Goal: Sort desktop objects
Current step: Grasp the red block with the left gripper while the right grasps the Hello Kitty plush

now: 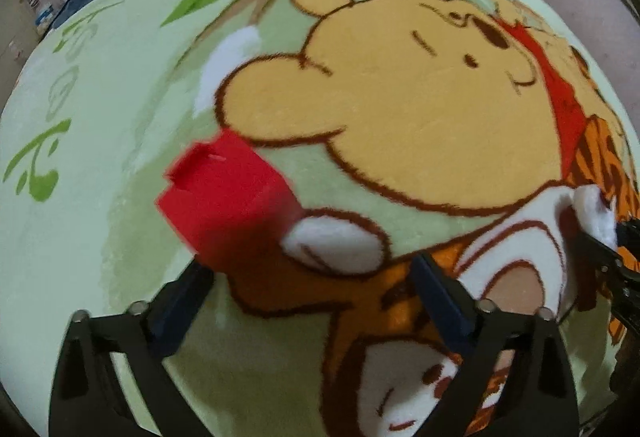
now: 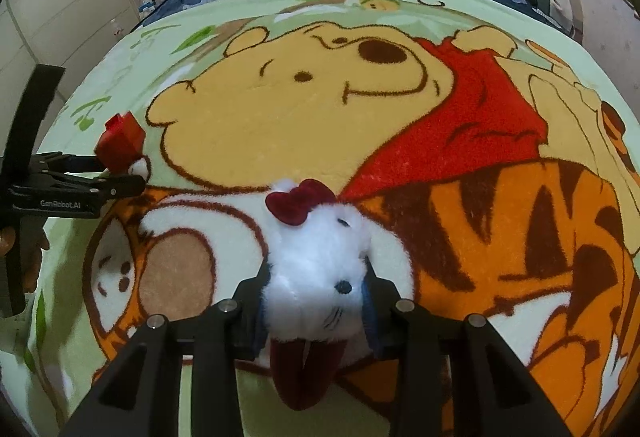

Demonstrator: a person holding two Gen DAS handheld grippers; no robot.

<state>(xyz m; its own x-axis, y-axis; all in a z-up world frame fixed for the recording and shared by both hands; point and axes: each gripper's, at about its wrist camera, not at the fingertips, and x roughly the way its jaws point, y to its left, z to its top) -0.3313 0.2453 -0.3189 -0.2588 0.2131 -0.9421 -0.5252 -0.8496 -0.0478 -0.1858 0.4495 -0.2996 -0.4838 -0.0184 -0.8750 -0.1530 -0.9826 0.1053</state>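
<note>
Left wrist view first: the left gripper (image 1: 312, 269) has its fingers spread wide with nothing between them, hovering over the fuzzy cartoon-bear blanket (image 1: 80, 257) on the bed. The small red plastic box (image 1: 228, 197) lies just ahead of the left-hand finger, not gripped. Looks to me like the reach-for-the-box step, so the next move calls for swinging a bit left to get the box centred before closing. Plenty of open blanket past it; the blanket edge curves away on the left.

Right wrist view: the right gripper (image 2: 316, 293) is squeezed onto the white plush toy with a dark red bow (image 2: 316, 261), both fingers pressing its sides. It probably needs carrying to wherever toys go, though no bin is visible. Open room ahead; the left gripper sits well off to the side, near the box.
</note>
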